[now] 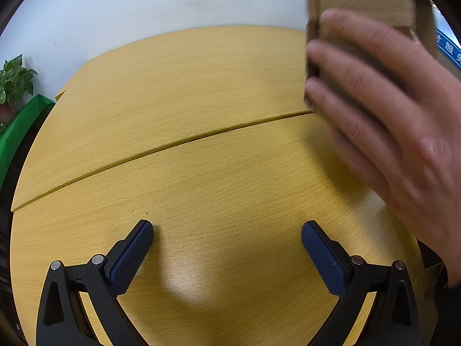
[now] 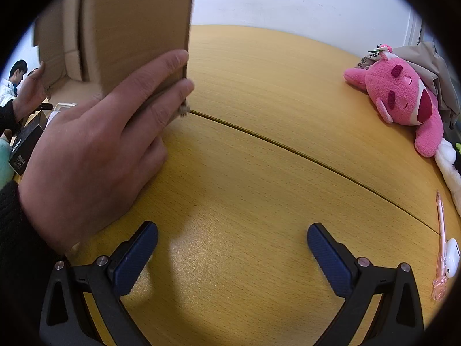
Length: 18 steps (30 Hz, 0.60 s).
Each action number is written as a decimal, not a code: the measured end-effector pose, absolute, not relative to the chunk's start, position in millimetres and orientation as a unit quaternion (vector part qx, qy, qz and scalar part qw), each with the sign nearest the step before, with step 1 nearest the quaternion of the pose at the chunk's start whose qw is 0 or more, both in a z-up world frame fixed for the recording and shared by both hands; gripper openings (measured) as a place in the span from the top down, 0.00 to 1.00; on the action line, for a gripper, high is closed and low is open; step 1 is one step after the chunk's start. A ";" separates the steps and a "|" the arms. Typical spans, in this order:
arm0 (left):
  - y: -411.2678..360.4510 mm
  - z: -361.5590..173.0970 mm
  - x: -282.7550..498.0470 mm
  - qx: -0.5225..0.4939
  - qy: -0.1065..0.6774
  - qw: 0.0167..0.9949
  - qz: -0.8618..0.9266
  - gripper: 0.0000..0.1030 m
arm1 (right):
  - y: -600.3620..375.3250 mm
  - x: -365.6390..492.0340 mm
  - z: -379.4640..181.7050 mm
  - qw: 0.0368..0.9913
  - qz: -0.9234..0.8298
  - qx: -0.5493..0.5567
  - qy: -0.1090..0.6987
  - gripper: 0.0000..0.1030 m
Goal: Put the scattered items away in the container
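— So, what does the left wrist view show?
— The left gripper (image 1: 227, 230) sits low over the table (image 1: 201, 92), its jaws spread wide with nothing between them. At the right, a hand (image 1: 383, 127) clasps the edge of a cardboard box (image 1: 357, 0), which is blurred.

— And the right wrist view?
— Much the same: the right gripper (image 2: 232, 232) is spread wide too, holding nothing, above bare wood. The box (image 2: 138, 23) stands at the upper left, on or just above the tabletop, I cannot tell which. A hand (image 2: 95, 150) grips its near corner, and a second hand (image 2: 30, 92) holds its far side.

— Where are the loose items?
— Well apart from the box, along the right edge: a pink plush (image 2: 403, 98) far right, a pink pen (image 2: 440, 239) nearer, and a white earbud case (image 2: 453, 256) just beside the pen.
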<state>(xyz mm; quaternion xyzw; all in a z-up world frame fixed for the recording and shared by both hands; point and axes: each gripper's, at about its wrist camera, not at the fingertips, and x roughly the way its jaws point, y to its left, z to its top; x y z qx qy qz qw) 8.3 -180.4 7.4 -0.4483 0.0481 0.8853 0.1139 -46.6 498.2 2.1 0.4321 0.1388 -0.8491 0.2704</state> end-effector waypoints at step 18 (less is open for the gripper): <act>-181.9 9.2 7.0 -0.449 0.048 0.114 0.885 0.00 | 497.9 -46.2 1.4 0.270 -0.849 0.432 0.139 0.00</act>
